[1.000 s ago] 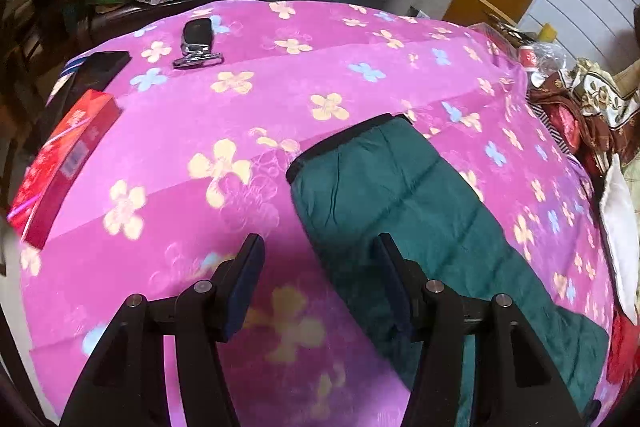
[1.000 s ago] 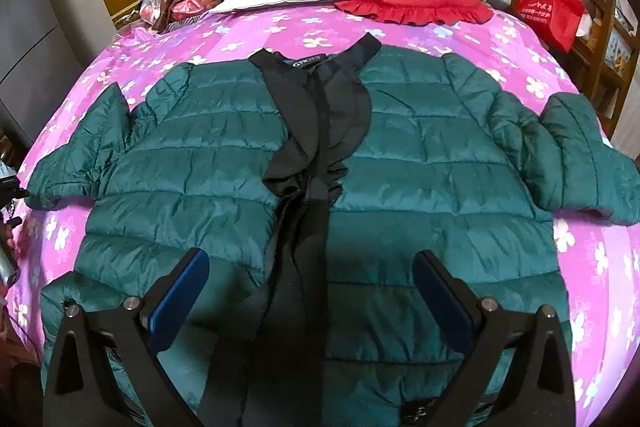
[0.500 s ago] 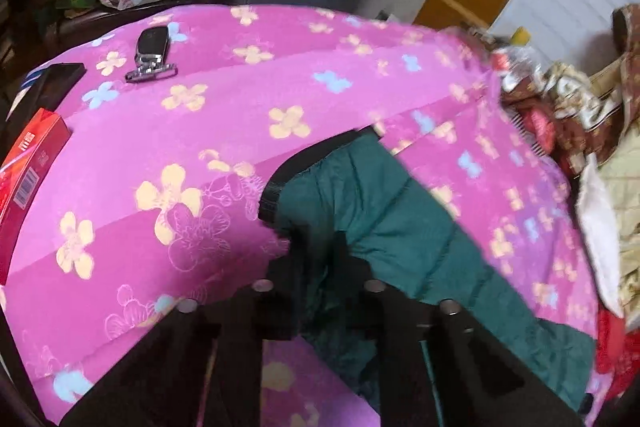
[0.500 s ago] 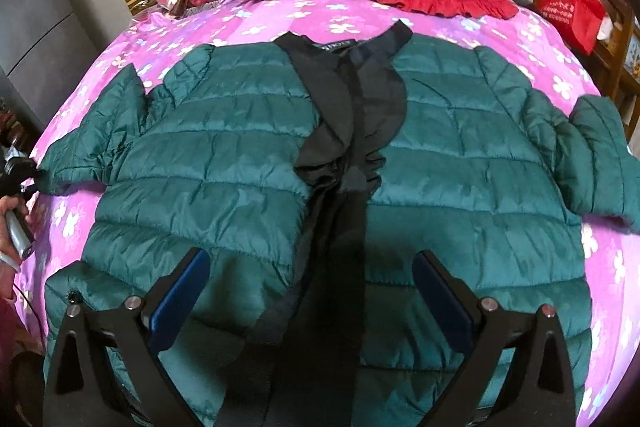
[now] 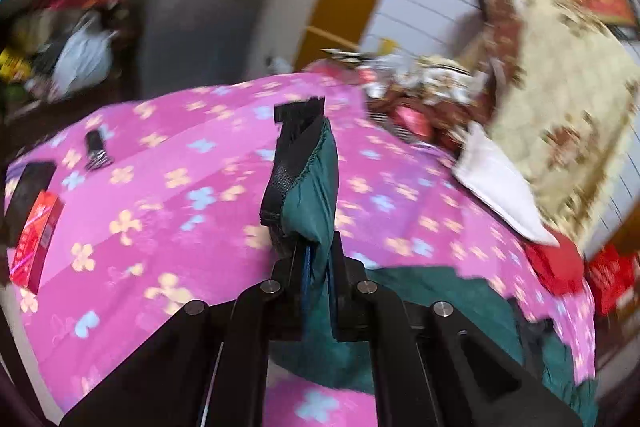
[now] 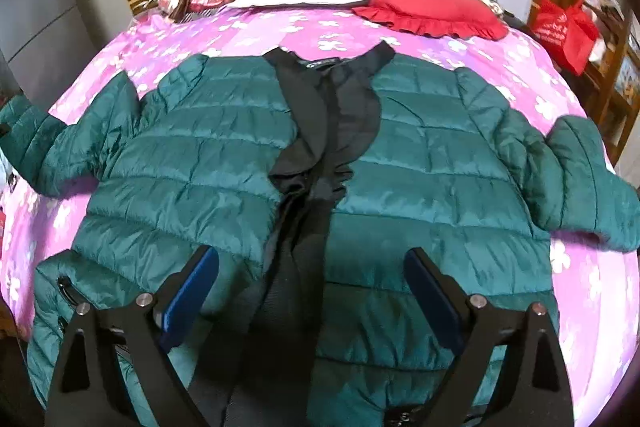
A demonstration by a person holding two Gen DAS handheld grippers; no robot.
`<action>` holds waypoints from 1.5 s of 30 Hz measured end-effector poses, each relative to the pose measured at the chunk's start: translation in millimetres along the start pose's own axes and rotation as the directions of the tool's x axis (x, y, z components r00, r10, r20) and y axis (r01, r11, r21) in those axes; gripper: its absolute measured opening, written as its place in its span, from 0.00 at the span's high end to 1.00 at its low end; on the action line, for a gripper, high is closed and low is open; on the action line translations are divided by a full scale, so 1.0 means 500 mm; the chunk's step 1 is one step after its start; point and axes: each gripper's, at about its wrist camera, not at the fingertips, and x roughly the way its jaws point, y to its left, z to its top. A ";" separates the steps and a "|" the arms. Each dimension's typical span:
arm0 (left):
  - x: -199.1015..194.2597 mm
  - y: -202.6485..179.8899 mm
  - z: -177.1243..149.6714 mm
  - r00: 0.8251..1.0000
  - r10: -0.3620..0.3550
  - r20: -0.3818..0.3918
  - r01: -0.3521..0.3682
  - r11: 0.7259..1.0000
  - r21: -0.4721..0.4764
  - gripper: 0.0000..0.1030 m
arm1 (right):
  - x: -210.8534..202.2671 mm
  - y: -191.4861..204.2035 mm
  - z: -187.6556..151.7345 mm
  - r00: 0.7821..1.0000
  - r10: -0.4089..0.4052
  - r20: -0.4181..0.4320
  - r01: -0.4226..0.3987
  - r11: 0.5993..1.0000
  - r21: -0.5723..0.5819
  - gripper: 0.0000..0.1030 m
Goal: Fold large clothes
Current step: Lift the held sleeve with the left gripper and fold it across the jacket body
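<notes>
Sleeve cuff caught and coming up off the bed!

A second ago the left gripper (image 5: 316, 267) hovered with its jaws spread over the flat sleeve (image 5: 316, 183); now they are pinched tight on the green fabric, and the black cuff (image 5: 294, 147) stands lifted at the centre of the left view. The right gripper (image 6: 312, 291) waits wide apart and empty, low in its frame, above the jacket (image 6: 420, 163), which lies spread front-up on the pink bedspread (image 6: 240, 31). That reads as the first fold starting: sleeve heading in across the body.
</notes>
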 end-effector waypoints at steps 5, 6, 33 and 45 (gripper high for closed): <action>-0.038 -0.127 -0.037 0.996 -0.079 -0.036 0.083 0.990 0.115 1.00 | -0.008 -0.043 -0.008 1.000 -0.019 -0.005 0.019 0.999 0.035 0.07; -0.043 -0.153 -0.047 0.994 -0.095 -0.046 0.100 0.986 0.135 1.00 | -0.010 -0.052 -0.010 1.000 -0.026 -0.007 0.026 0.999 0.039 0.07; -0.009 -0.631 -0.423 0.908 -0.203 -0.368 0.358 0.830 0.427 1.00 | -0.044 -0.303 -0.015 0.996 -0.080 0.024 0.072 0.968 0.242 0.07; 0.040 -0.670 -0.512 0.842 -0.213 -0.496 0.441 0.800 0.406 1.00 | -0.039 -0.371 -0.038 0.997 -0.076 0.019 0.067 0.948 0.312 0.07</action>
